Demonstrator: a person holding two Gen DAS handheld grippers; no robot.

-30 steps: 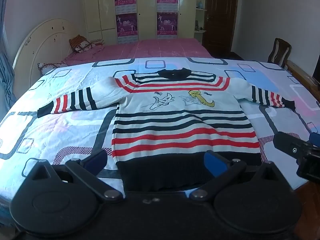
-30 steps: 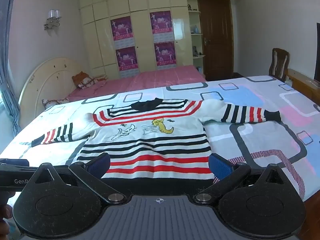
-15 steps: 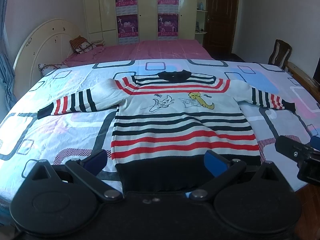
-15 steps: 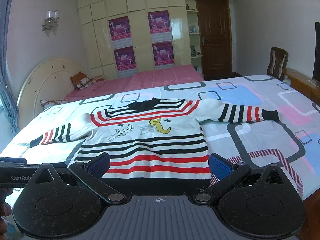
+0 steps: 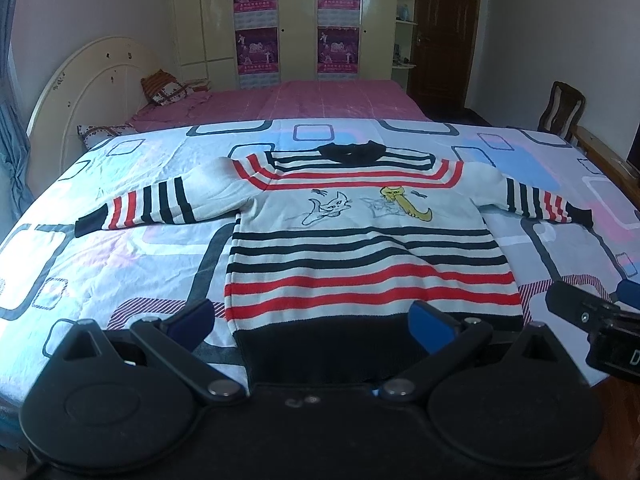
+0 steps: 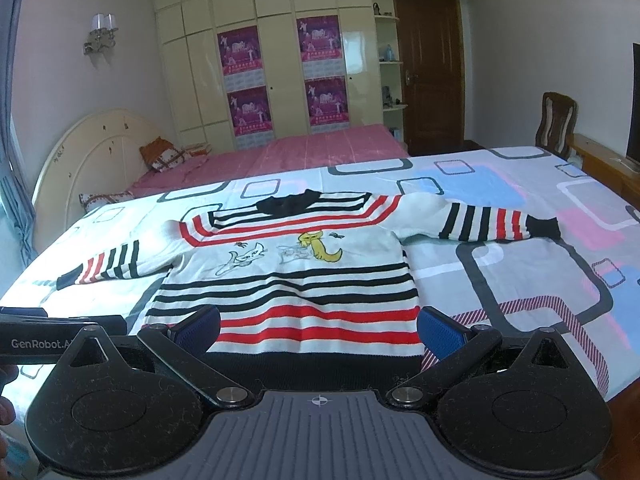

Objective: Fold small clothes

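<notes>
A small white sweater [image 5: 360, 240] with black and red stripes and two cartoon cats lies flat, face up, on the bed, sleeves spread to both sides, black hem nearest me. It also shows in the right wrist view [image 6: 304, 280]. My left gripper [image 5: 312, 320] is open and empty, hovering just short of the hem. My right gripper [image 6: 320, 324] is open and empty, also above the near hem. The right gripper's body shows at the right edge of the left wrist view [image 5: 592, 320], and the left gripper's body at the left edge of the right wrist view [image 6: 48, 336].
The bedspread [image 5: 120, 248] is white with blue, pink and grey rectangles. Behind it are a pink sheet [image 5: 320, 100], pillows [image 5: 164, 88], a cream headboard [image 5: 80, 80], a wardrobe and a door. A wooden chair [image 5: 564, 108] and a bed frame edge stand at right.
Both grippers have drawn slightly back and up, so the sweater sits a little lower and farther in view. The sweater has not moved and both grippers stay open.
</notes>
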